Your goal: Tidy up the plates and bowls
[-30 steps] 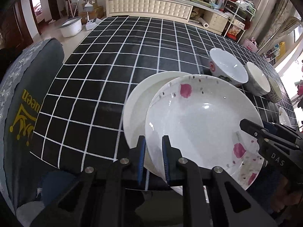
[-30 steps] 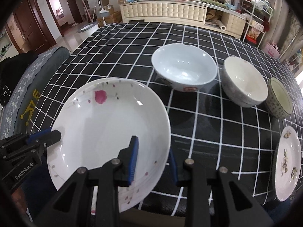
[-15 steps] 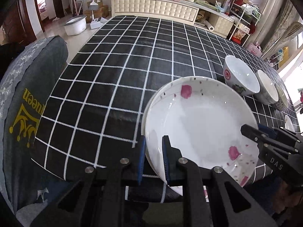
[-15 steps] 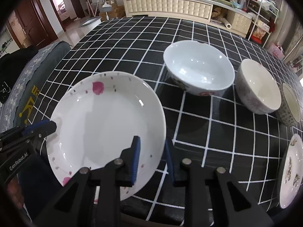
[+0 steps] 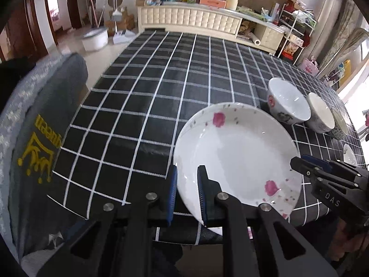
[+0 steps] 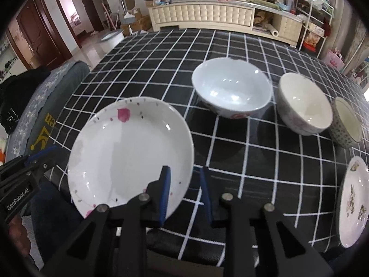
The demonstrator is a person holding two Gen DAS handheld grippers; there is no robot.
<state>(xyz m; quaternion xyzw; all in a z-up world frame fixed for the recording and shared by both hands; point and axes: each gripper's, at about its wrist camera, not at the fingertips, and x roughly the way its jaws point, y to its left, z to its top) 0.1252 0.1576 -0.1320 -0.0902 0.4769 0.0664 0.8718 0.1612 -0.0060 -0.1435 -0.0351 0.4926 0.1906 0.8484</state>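
A white plate with pink flowers (image 5: 237, 157) (image 6: 129, 152) sits at the near edge of the black checked table (image 5: 143, 97), overhanging the front. My left gripper (image 5: 186, 173) is shut on its near-left rim, one finger inside and one outside. My right gripper (image 6: 183, 173) is shut on its near-right rim the same way. Each gripper shows in the other's view, the right gripper (image 5: 299, 161) at the plate's right and the left gripper (image 6: 43, 154) at its left. No plain white plate is visible beneath it.
Behind the plate stand a large white bowl (image 6: 230, 87), a second bowl (image 6: 304, 106) and a small patterned bowl (image 6: 348, 122) in a row. A small decorated plate (image 6: 352, 203) lies at the right edge. A grey-covered chair (image 5: 34, 127) stands left of the table.
The floral plate, held by both grippers, has shifted left over the plain white plate, which is now fully covered. The right jaws have narrowed slightly on the rim.
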